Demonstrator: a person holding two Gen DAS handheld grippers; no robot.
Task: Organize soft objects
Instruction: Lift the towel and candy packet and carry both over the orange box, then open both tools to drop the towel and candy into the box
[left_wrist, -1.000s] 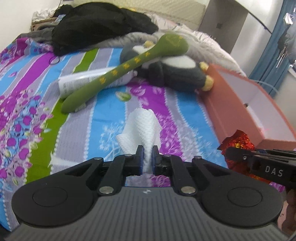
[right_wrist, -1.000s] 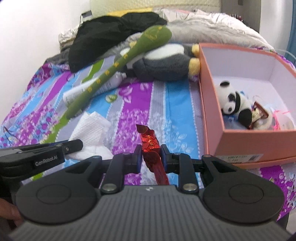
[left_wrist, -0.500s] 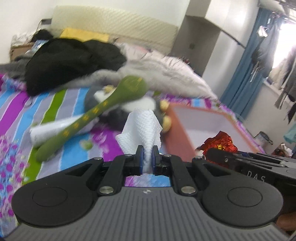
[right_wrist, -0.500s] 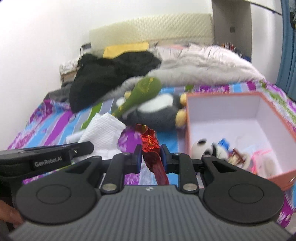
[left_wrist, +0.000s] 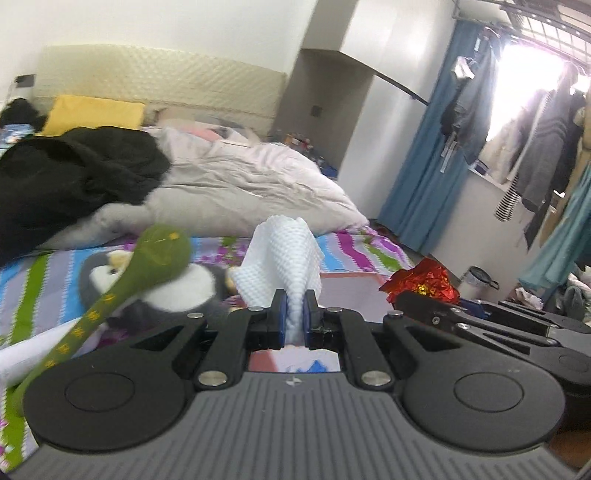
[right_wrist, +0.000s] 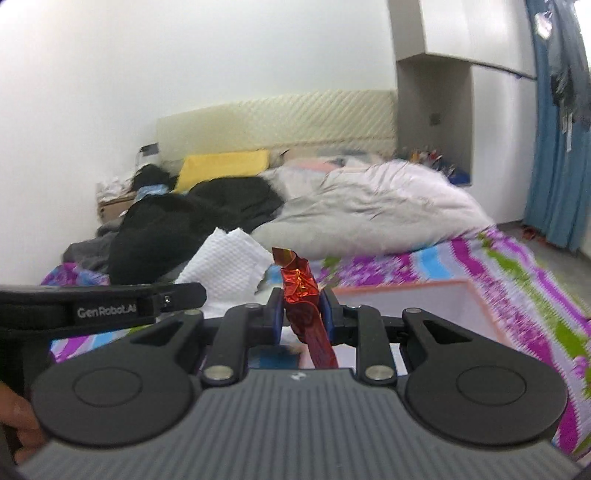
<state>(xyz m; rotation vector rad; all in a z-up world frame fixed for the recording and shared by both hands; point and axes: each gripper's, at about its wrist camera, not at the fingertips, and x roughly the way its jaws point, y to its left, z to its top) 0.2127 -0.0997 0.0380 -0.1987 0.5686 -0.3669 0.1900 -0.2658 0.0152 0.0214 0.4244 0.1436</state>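
- In the left wrist view, the left gripper (left_wrist: 294, 314) had its jaws clamped on the lower end of a white, embossed paper towel (left_wrist: 286, 254). The towel stood up between the pads in a loose cone, clear of the bed, probably because it was pinched at one corner so that the rest could hang free for carrying.
- Just behind the towel, the pale inside of the open pink cardboard box (left_wrist: 347, 282) showed. I judge it to be the place where both things were to go.
- At the left lay a long green plush snake with yellow marks (left_wrist: 147, 258) across a grey and white plush penguin (left_wrist: 177, 291), both on the striped, colourful bedsheet (left_wrist: 354, 243). They were not yet put away.
- At the right, the right gripper (left_wrist: 410, 295) carried a crumpled red foil wrapper (left_wrist: 421, 278).
- In the right wrist view, the right gripper (right_wrist: 302, 314) had its jaws closed on the red foil wrapper (right_wrist: 299, 288) around its middle. One end pointed up and a flat tail hung down below the pads.
- The pink cardboard box (right_wrist: 476, 295) was right ahead and lower, so the wrapper was held above its rim, I think for dropping in.
- The left gripper (right_wrist: 184, 293) was just beside, at the left, with the paper towel (right_wrist: 225, 262) held at about the same height.
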